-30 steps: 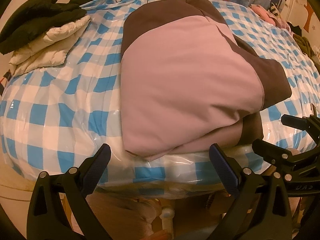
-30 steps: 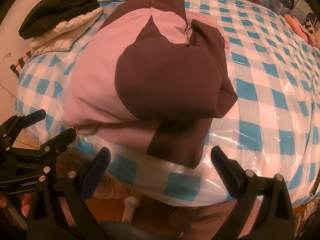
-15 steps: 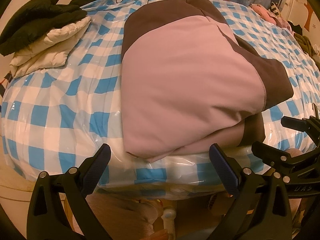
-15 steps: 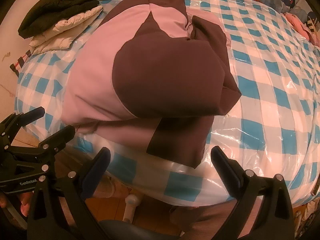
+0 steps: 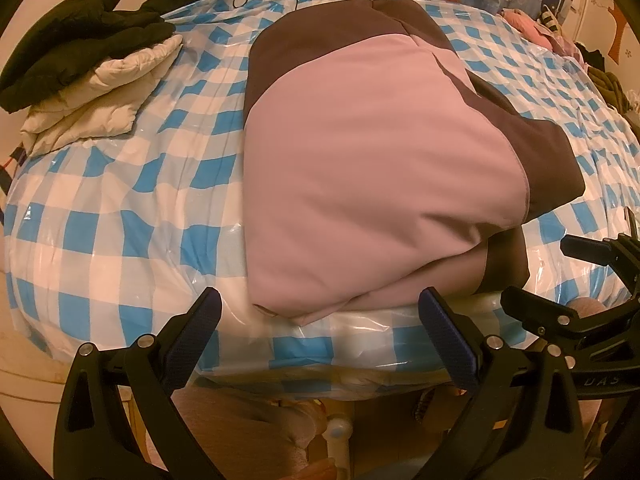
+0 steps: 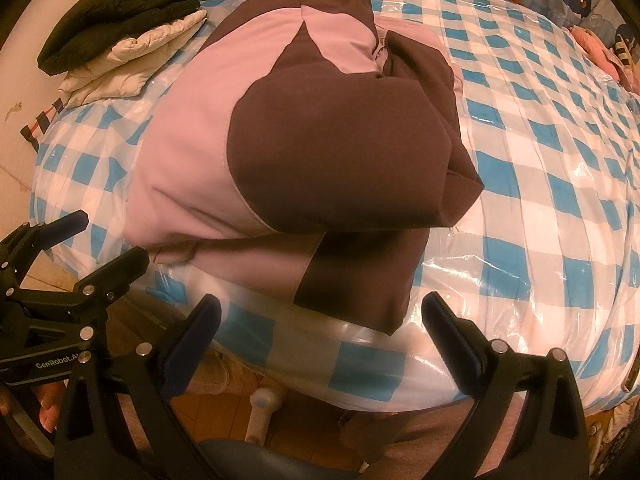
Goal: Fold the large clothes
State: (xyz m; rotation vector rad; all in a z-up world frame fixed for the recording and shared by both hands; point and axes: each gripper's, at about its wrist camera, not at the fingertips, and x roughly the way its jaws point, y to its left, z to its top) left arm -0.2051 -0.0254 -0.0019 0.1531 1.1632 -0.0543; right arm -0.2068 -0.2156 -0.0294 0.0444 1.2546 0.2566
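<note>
The folded jacket (image 5: 372, 168) lay on the cover (image 5: 120, 208). Both the left gripper (image 5: 320, 332) and right gripper (image 6: 320, 332) were spread, empty. Only the right view showed its brown flap (image 6: 360, 292) overhanging.

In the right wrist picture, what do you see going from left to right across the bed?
Black jacket on white puffy jacket → pink and brown coat → bare checked cover → pink clothes.

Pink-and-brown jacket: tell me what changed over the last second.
Almost nothing. The folded pink-and-brown jacket lies where it was on the blue checked cover. Both views drifted slightly. Left claw and right claw stay open, empty, short of it. The black and cream jackets are unmoved.
</note>
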